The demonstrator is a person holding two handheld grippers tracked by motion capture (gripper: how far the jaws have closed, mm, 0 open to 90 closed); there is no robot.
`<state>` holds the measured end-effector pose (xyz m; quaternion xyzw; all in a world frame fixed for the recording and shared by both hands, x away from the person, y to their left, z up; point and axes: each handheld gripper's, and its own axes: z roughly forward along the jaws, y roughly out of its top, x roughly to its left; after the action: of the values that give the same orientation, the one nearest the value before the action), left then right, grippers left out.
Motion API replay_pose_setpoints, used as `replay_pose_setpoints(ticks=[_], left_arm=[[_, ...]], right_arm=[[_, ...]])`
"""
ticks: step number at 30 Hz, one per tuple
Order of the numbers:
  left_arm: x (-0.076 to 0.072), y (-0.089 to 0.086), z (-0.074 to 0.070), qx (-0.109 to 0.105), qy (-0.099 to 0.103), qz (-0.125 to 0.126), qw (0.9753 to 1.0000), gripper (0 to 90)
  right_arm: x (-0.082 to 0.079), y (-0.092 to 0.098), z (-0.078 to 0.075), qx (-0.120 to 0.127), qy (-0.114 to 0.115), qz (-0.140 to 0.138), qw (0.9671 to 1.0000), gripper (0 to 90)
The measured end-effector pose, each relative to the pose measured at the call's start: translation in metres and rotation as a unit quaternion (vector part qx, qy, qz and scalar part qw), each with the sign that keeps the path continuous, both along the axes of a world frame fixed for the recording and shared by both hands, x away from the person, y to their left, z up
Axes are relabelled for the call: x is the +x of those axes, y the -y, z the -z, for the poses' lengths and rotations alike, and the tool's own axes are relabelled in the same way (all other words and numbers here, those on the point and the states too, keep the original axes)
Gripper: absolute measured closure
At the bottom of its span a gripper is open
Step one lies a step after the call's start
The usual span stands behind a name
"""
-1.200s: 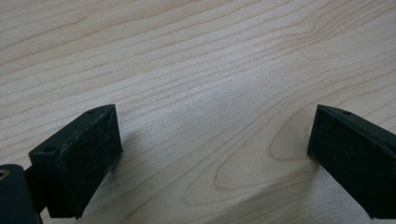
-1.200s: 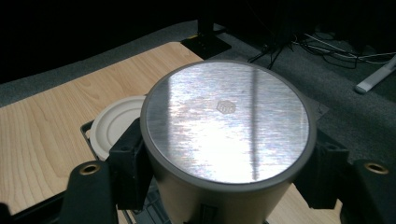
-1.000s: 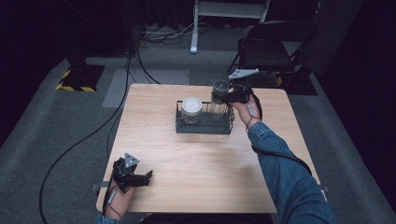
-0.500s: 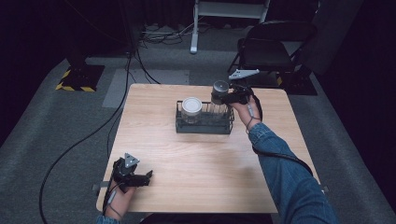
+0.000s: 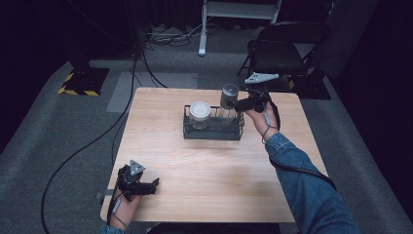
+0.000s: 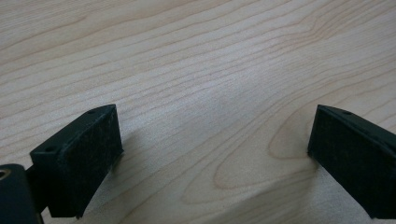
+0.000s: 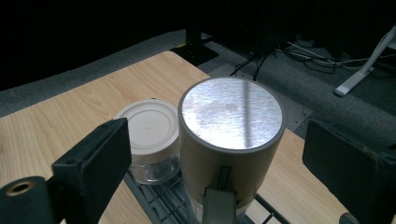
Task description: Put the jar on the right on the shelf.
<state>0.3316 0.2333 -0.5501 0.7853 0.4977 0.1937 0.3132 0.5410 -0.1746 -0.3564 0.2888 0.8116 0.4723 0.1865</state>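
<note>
From the high view, the wooden counter (image 5: 204,161) carries a dark wire rack (image 5: 213,129) a little past its middle, toward twelve o'clock. A jar with a white lid (image 5: 199,113) stands in the rack's left end, and a tan canister with a brushed metal top (image 5: 228,96) stands upright at its right end, rising well above the wire. The right gripper (image 5: 242,103) comes at the canister from three o'clock, held by a hand on a denim sleeve (image 5: 302,180), with the grey three-cornered plate above it. From here I cannot tell whether its fingers touch the canister. The left gripper (image 5: 152,185) rests at the counter's seven o'clock corner, well apart from the rack, its fingers spread.

In the left gripper view, the two black fingers (image 6: 79,161) stand wide apart, with bare wood grain between them and nothing held.

In the right gripper view, the canister (image 7: 231,140) sits between the two fingers (image 7: 93,158), nearer the camera than their tips, its metal top facing up. The fingers are spread, and a gap shows on each side of the canister, so neither pad presses on it. The gap looks wider on the right. The white-lidded jar (image 7: 150,133) stands just beside the canister at its nine o'clock, behind the left finger, and the rack's wires (image 7: 163,200) show beneath both.
</note>
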Motion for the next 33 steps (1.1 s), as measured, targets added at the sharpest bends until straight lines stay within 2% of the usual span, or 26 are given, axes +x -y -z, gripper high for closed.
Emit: replay_pose_setpoints(ticks=[9,21,33], left_arm=[[0.0,0.0,0.0,0.0,0.0,0.0,1.0,2.9],[0.0,0.0,0.0,0.0,0.0,0.001,1.0,2.8],[0.001,0.0,0.0,-0.002,-0.001,0.0,1.0,2.4]], right_arm=[[-0.026,0.012,-0.008,-0.004,0.006,-0.003,1.0,7.9],[-0.05,0.039,-0.012,-0.002,0.009,0.004,0.9999,7.9],[-0.074,0.069,-0.007,0.004,0.005,0.016,0.9999,7.9]])
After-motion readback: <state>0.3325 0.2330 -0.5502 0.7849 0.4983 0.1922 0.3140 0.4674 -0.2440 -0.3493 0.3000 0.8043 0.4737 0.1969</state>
